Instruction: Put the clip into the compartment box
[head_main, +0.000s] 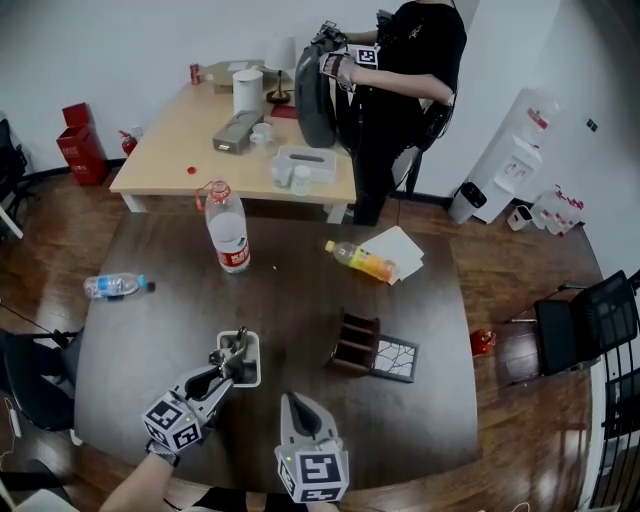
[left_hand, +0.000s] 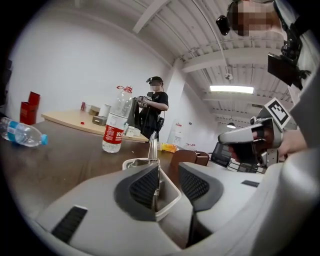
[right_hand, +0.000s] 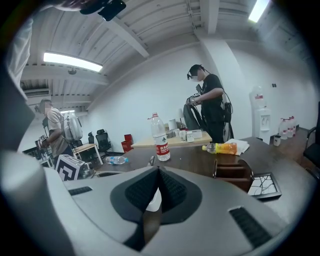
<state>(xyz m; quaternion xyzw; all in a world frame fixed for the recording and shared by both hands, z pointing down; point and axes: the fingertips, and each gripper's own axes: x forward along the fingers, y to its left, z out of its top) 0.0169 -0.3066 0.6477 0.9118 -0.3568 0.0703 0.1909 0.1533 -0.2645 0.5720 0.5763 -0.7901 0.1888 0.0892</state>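
**Head view.** Dark table (head_main: 300, 300), with left gripper (head_main: 233, 360) at near left, tips over white box (head_main: 257, 362). Clip (head_main: 236, 343) upright inside that box. Right gripper (head_main: 297, 403) just beside, nearer the table edge, over bare tabletop. Wooden rack (head_main: 356, 345) right of the box and apart from it, next to a patterned tile (head_main: 397, 359). Farther back: upright bottle (head_main: 228, 232), orange bottle (head_main: 362, 261) lying against paper (head_main: 402, 248), clear bottle (head_main: 115, 286) lying near left edge. Beyond, pale table (head_main: 190, 140) and standing person (head_main: 405, 90) in black.

**Left gripper view.** Left gripper (left_hand: 169, 184) open, pads spread wide and pressing on nothing. Clip (left_hand: 153, 146) standing in white box (left_hand: 131, 162) between the jaws, close against the pad at view's left, clear of the other. Contact with that pad not certain. Right gripper (left_hand: 227, 137) at right, held in a hand.

**Right gripper view.** Right gripper (right_hand: 159, 180) closed, pads together, nothing gripped. Ahead: upright bottle (right_hand: 160, 136), orange bottle (right_hand: 222, 147), wooden rack (right_hand: 232, 176) at right.
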